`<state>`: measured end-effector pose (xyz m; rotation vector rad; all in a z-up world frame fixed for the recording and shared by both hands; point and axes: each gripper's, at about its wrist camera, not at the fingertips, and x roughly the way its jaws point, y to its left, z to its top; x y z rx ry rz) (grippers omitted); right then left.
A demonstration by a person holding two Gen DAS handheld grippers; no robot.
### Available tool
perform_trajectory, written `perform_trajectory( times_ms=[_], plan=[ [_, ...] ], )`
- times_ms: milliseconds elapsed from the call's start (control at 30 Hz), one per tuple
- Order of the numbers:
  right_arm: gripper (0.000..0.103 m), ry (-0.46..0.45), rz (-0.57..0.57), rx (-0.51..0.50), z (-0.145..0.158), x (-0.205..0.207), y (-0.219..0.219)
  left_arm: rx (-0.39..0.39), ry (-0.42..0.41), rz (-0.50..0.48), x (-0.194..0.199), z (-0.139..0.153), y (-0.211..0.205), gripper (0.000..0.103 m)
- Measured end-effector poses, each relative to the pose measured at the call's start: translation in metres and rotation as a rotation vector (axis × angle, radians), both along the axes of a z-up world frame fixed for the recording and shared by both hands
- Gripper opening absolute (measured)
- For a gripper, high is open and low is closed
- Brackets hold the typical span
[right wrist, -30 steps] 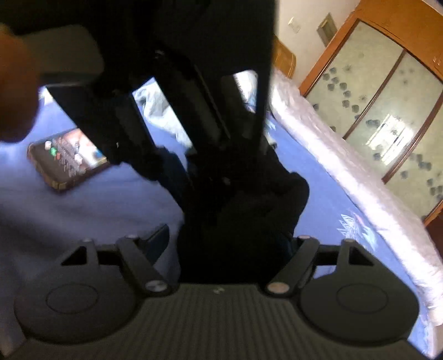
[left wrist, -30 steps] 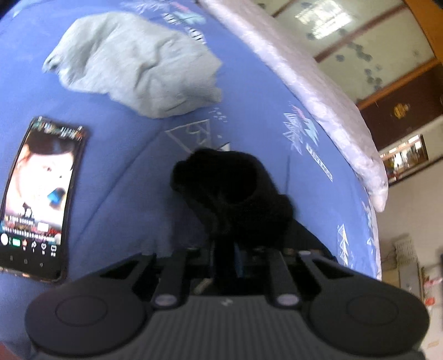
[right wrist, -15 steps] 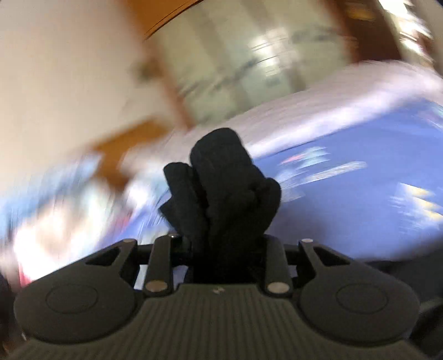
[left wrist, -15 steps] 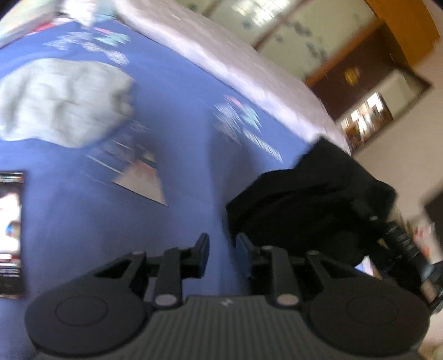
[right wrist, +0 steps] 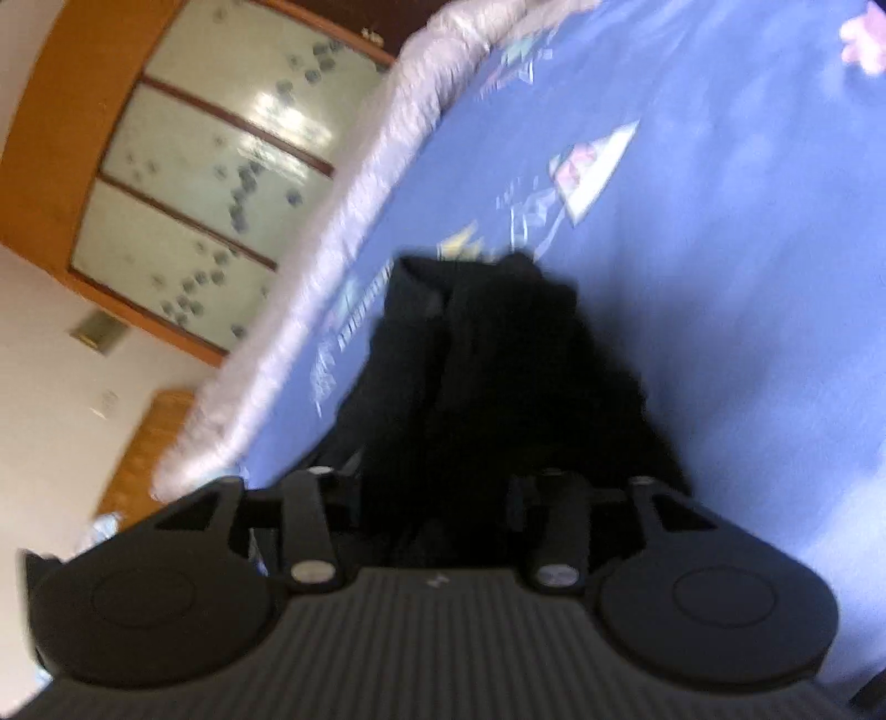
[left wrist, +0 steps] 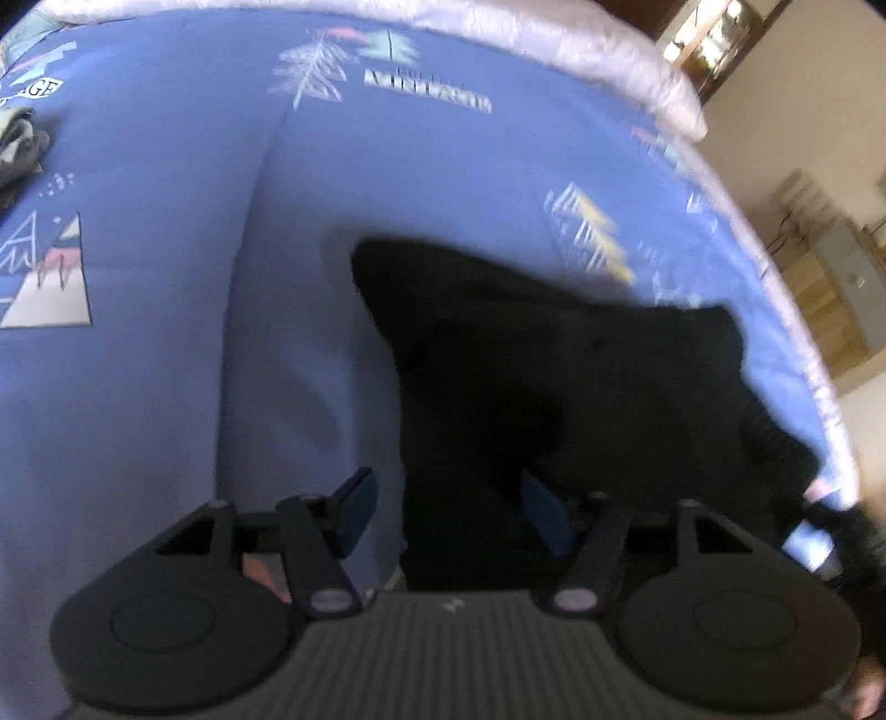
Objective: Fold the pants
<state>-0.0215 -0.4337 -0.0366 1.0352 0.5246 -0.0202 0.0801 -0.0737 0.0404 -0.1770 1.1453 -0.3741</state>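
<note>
— Two hand-held grippers were in play; where did the black fabric pants [left wrist: 554, 387] lie?

— Bunched on the blue printed bedspread [left wrist: 166, 387], near the bed's pale quilted edge [left wrist: 609, 50].

— And the left hand-held gripper [left wrist: 448, 509]?

— Its jaws had just been opening and stood spread. One blue-padded finger [left wrist: 354, 509] sat over bare bedspread, the other over the pants, with the cloth's edge between them and neither pad pressing it.

— The right hand-held gripper [right wrist: 437, 504]?

— Its jaws had just been opening too. Black cloth [right wrist: 498, 387] filled the gap between them, but blur and darkness hid the pads, so I could not tell whether it pinched the pants.

— Anything else?

— A grey crumpled garment [left wrist: 19, 144] lay at the far left edge.
</note>
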Motion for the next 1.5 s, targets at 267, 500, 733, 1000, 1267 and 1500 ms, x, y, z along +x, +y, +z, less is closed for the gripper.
perform_trajectory(
  times_ms=[267, 500, 733, 1000, 1267, 1500],
  plan=[
    [0.065, 0.058, -0.042, 0.007, 0.003, -0.032, 0.02, 0.063, -0.007, 0.007, -0.002, -0.014, 0.001, 0.083],
    [0.065, 0.022, -0.203, -0.18, 0.026, -0.049, 0.0, 0.174, -0.101, -0.023, -0.013, -0.007, -0.01, 0.087],
    [0.023, 0.031, 0.002, -0.338, 0.027, 0.017, 0.035, 0.221, -0.107, -0.009, -0.017, 0.0, -0.01, 0.086],
    [0.039, 0.077, 0.062, -0.34, 0.004, 0.031, 0.057, 0.323, -0.144, -0.01, -0.023, 0.017, -0.016, 0.079],
    [0.055, 0.114, 0.082, -0.302, 0.008, -0.016, 0.064, 0.272, -0.161, -0.003, -0.059, 0.028, -0.004, 0.076],
    [0.055, 0.113, 0.13, -0.33, 0.021, -0.005, 0.081, 0.278, -0.223, -0.01, -0.087, 0.039, 0.005, 0.076]
  ],
)
